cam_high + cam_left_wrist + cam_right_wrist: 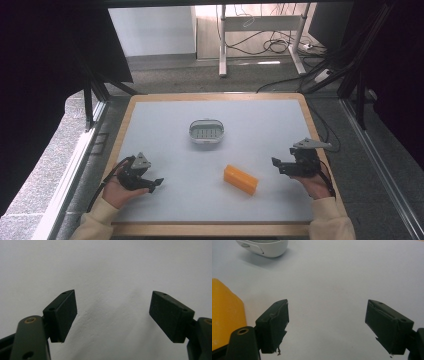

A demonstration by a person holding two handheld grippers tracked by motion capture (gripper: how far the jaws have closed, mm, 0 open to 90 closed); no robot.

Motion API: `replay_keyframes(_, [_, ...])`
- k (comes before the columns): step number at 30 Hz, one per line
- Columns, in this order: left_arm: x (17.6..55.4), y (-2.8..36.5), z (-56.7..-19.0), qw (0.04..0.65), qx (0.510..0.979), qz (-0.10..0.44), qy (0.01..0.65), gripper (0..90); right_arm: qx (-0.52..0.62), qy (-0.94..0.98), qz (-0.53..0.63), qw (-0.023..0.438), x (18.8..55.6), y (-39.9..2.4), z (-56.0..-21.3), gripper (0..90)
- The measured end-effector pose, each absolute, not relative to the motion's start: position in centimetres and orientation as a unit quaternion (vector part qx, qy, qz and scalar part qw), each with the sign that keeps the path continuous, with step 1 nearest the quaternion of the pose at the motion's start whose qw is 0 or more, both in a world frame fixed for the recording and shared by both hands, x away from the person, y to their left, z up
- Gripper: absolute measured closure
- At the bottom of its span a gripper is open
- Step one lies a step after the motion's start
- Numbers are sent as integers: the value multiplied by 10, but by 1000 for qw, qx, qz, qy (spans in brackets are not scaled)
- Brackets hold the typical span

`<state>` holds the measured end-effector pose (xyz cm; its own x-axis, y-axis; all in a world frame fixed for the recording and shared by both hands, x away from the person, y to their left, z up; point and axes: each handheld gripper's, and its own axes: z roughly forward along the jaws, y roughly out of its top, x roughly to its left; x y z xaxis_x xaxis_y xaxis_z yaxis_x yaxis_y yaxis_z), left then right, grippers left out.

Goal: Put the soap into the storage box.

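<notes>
An orange rectangular block (241, 179) is seen lying flat on the grey table mat (165, 145), between both grippers. Right gripper (275, 163) and left gripper (158, 182) are held wide open, nothing gripped.

Orange block (241, 179): waxy, smooth, slightly translucent. White dish (206, 131): glossy plastic. Table (165, 120): matt pale-grey top, light wood rim. Gripper pads (275, 325): matt black rubber, edges frayed.

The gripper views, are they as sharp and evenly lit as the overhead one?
High view: evenly lit, dark at both sides. Right gripper view: orange rectangular block looms soft-edged, white oval dish casts a faint shadow. Left gripper view: black jaws crisp over plain pale grey table mat.
</notes>
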<state>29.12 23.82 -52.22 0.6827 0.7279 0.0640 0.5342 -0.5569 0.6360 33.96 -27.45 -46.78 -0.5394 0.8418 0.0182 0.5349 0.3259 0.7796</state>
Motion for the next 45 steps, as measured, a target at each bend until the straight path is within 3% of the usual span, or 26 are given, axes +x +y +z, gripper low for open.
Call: replay_keyframes(45, [292, 238, -516, 312, 861, 162, 367, 223, 360, 837, 371, 181, 317, -238, -425, 199])
